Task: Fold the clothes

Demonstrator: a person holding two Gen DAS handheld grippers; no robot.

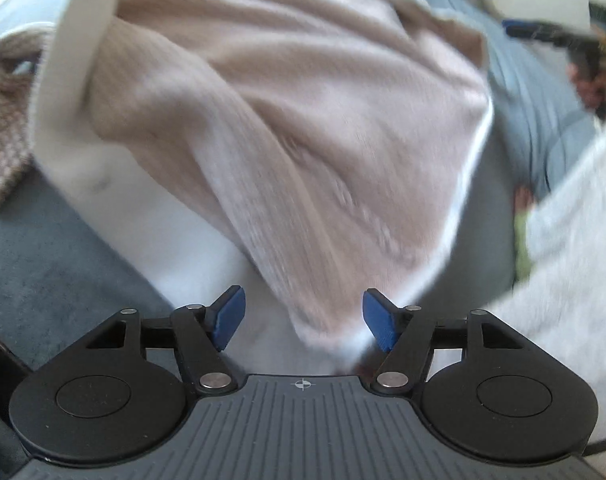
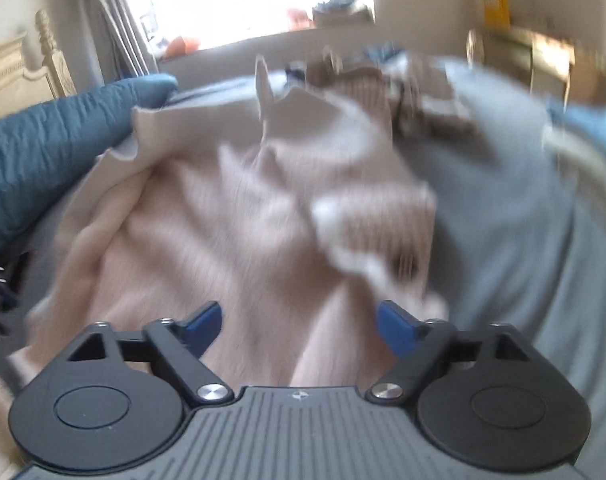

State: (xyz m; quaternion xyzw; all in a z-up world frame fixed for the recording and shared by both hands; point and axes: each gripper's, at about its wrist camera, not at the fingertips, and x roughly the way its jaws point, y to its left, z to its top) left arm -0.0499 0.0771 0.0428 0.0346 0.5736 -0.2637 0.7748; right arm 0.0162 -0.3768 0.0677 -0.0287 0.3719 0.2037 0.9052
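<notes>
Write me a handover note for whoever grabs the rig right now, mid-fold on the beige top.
Left claw: open, holding nothing; the beige top lies right under it.
Right claw: open, empty, over the same top.
Where: the top lies rumpled on the grey-blue bed, its white trim showing. More clothes sit at the far end of the bed.
Done: cannot tell of any finished fold; both views are blurred.
Left: smooth the top flat, fold it, then do the remaining clothes.
</notes>
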